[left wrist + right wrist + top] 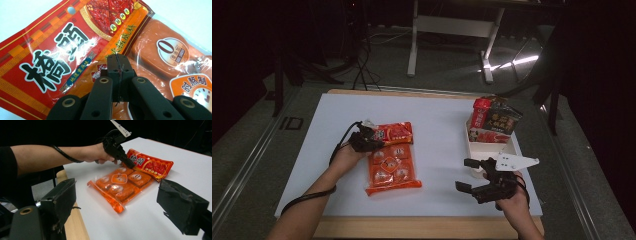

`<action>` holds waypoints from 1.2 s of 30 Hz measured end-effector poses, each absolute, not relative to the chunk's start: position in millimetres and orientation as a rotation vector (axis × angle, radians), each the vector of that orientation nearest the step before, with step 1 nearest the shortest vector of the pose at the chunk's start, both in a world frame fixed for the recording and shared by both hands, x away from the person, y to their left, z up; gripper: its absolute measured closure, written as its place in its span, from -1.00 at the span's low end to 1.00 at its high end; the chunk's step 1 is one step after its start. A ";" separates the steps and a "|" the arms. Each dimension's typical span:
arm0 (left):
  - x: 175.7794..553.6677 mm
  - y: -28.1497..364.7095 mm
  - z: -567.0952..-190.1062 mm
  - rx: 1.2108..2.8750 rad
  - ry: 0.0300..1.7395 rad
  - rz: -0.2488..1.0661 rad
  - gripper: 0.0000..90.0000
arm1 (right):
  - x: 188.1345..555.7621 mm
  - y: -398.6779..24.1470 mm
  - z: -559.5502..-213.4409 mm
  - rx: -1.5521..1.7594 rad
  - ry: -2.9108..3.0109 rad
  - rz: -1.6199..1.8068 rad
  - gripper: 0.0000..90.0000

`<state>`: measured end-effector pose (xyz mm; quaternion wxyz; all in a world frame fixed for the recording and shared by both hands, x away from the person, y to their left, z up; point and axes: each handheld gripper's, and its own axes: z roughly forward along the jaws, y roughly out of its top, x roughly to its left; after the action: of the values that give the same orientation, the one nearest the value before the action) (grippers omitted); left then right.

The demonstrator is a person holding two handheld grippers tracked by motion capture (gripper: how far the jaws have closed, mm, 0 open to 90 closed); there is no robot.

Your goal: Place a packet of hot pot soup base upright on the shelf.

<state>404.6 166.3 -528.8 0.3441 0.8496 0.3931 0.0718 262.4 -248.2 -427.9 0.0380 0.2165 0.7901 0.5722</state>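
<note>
One orange-red hotpot-base pouch [390,159] lies flat on the white table [437,140], left of centre, its long axis running from the near edge away, red header end farthest. The left gripper [373,138] has its jaws together, tips on the header. Right of it, the right gripper [468,174] hovers with jaws apart, empty. One white tray [512,148] holds several snack packets [493,120].

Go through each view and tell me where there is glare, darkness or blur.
High view: dark surroundings, bright streak on the floor, white table lit. Left gripper view: glare patches on the glossy orange packet; left gripper up close, soft. Right gripper view: black background, right gripper jaws blurred.
</note>
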 end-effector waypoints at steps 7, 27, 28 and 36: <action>381.5 126.0 -514.2 2.289 0.846 0.097 1.00 | 261.9 -248.5 -427.5 0.667 2.421 1.755 -0.65; 410.7 182.6 -515.7 2.184 1.076 0.283 1.00 | 261.4 -249.9 -427.3 0.670 2.416 1.758 -0.65; 411.9 183.4 -517.3 2.183 1.078 0.281 1.00 | 261.5 -250.1 -427.4 0.670 2.417 1.756 -0.65; 418.0 181.3 -538.0 2.209 1.074 0.275 1.00 | 262.2 -248.7 -428.9 0.667 2.424 1.752 -0.65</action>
<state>418.0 181.3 -538.0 0.3287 0.8442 0.4102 0.1050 262.2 -248.7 -428.9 0.0385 0.2176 0.7904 0.5713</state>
